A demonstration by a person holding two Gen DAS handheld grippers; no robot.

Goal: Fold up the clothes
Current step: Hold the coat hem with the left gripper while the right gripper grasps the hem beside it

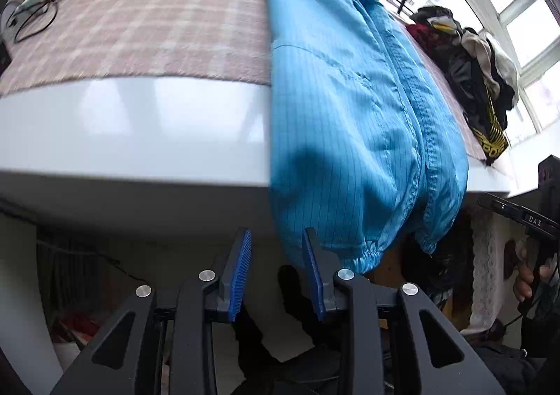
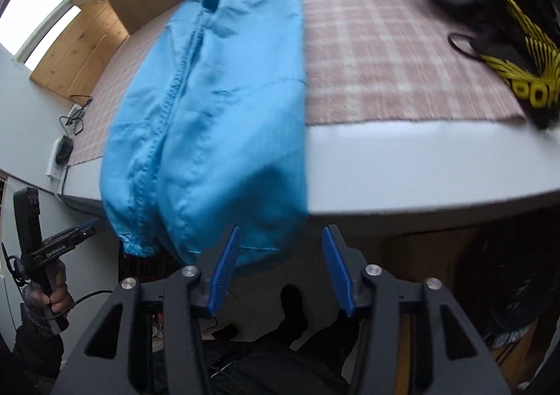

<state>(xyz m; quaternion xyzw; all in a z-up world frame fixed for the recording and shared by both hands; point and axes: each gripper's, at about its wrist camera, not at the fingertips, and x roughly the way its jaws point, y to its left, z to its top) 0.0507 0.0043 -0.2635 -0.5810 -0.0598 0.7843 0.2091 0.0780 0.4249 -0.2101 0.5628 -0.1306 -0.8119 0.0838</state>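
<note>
- I see a blue zip-front jacket [image 1: 350, 108] folded lengthwise, lying on the pink plaid cloth, collar at the far end.
- Its elastic hem hangs over the white table's near edge.

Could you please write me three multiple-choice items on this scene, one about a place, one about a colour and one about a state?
1. Where does the jacket's hem lie?
A. In the middle of the blanket
B. Hanging over the table's near edge
C. On the floor

2. What colour is the jacket?
A. Blue
B. Red
C. White

3. How do the two grippers stand?
A. Both shut on the jacket
B. One open, one shut
C. Both open, holding nothing

Answers: 1 B, the jacket droops past the table edge. 2 A, its cloth is bright blue. 3 C, the left gripper and right gripper both show a clear gap between their pads.
</note>
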